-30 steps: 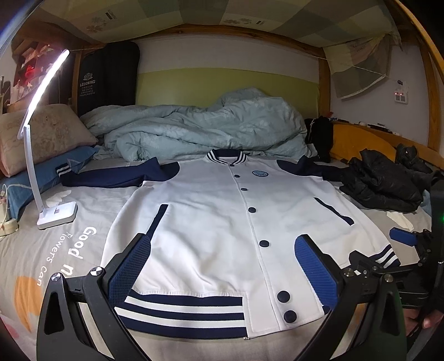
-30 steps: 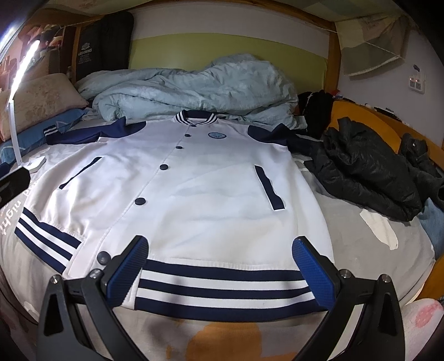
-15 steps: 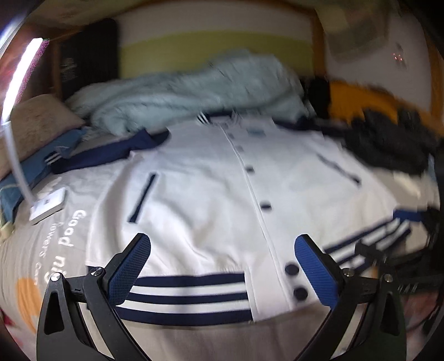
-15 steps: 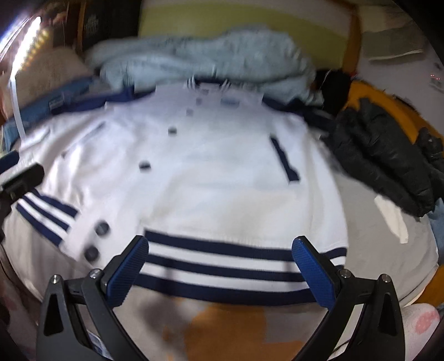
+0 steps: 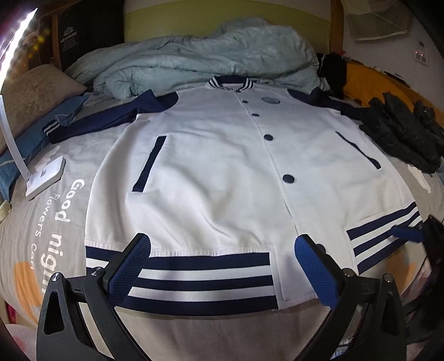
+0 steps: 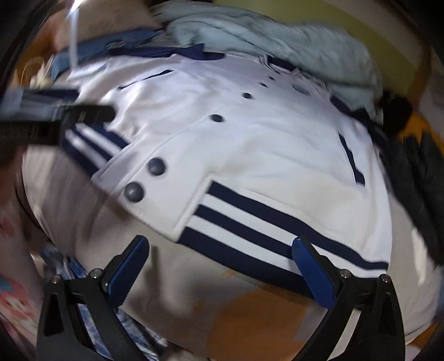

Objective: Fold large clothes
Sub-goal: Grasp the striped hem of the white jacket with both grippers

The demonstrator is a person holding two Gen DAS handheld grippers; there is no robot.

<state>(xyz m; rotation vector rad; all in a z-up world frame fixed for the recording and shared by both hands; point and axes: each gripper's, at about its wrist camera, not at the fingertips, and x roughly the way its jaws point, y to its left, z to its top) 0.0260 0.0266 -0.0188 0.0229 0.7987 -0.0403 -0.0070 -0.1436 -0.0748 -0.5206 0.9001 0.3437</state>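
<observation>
A white varsity jacket with navy sleeves, navy buttons and a striped hem lies flat, front up, on the bed, collar at the far end. My left gripper is open and hovers over the left part of the striped hem. My right gripper is open too, just short of the right part of the hem; that view is blurred. The left gripper shows as a dark blur at the left of the right wrist view. One blue finger of the right gripper shows at the hem's right corner.
A crumpled pale green duvet lies behind the collar. A black jacket is heaped at the right. A white desk lamp stands on the grey sheet at the left, beside pillows. Wooden bed frame behind.
Both grippers have dropped lower and closer to the jacket's hem. The right wrist view has swung and tilted to the left. Both stay open.
</observation>
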